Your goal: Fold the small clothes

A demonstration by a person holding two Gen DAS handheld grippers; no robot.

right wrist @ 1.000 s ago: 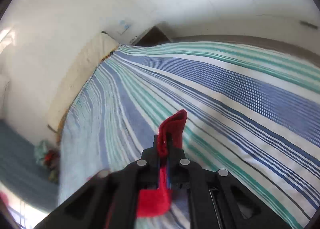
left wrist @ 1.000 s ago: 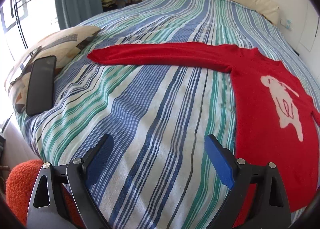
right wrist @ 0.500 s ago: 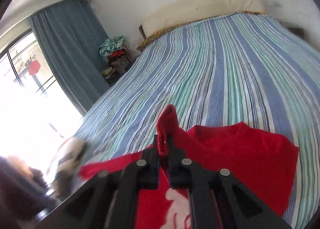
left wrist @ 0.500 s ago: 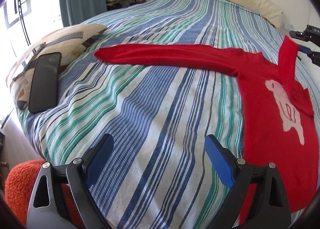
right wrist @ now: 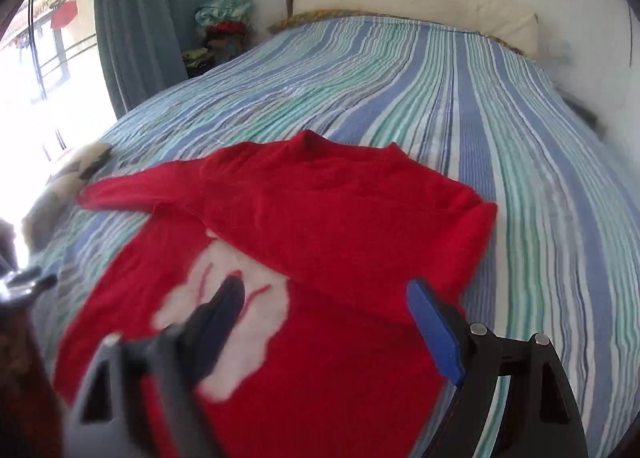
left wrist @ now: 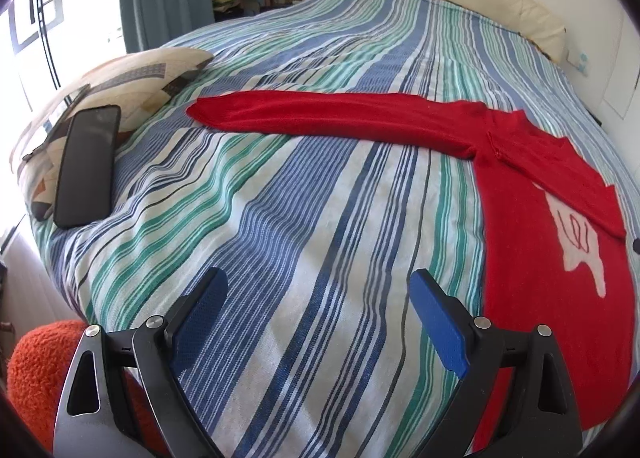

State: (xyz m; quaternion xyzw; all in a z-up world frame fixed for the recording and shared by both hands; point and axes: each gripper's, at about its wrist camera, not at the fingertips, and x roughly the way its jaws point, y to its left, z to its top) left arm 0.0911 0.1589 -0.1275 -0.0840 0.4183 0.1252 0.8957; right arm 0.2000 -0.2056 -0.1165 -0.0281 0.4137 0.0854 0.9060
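Red knit sweater (right wrist: 328,217) with a white animal patch on the front lies flat on the blue, green and white striped bedspread (left wrist: 312,225), 1 sleeve (left wrist: 336,117) stretched straight out toward the patterned pillow (left wrist: 132,73) and the other sleeve (right wrist: 360,242) folded diagonally across the chest so it covers the top of the patch. Left gripper (left wrist: 320,298) hangs over bare bedspread beside the sweater with its blue pads spread wide and nothing in them, and the right gripper (right wrist: 324,310) sits just above the sweater's front, also spread apart and empty, though its left finger is motion-blurred. There's a black phone (left wrist: 86,165) resting on that pillow, and something fuzzy and orange (left wrist: 36,370) shows past the bed edge.
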